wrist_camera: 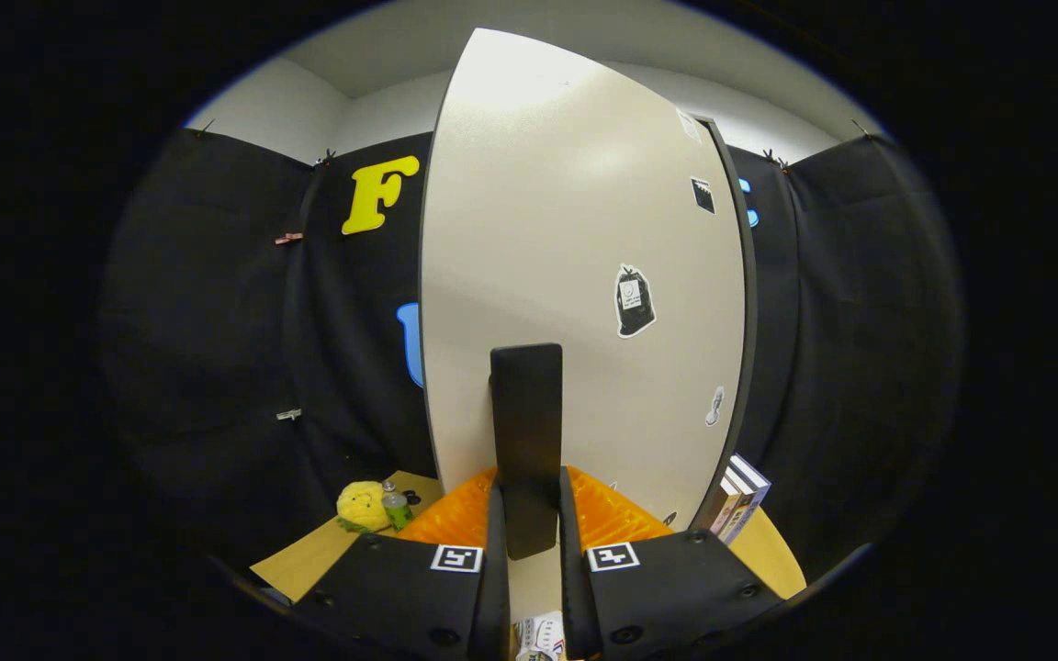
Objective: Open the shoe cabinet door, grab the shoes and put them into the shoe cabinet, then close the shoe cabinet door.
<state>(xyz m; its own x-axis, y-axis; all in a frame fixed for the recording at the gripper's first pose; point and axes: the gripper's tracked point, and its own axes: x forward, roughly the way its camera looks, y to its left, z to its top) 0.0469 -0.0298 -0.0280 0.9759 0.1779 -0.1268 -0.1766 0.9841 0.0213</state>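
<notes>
A: What is your tool [526, 514] doing right now?

B: Its fingers are clamping on the dark upright handle [525, 441] of the shoe cabinet door [575, 275], one finger pressing each side. The door is standing just ahead of the tool, rising tall beyond the handle.

A: How is that door likely handling?

B: It is looking like a stiff, flat panel, probably light on its hinges but smooth-faced, so you are right to be holding the handle's lower part, not the slippery face. Pull steadily. Books [738, 500] are standing on the table [309, 555], just right of the door's edge.
</notes>
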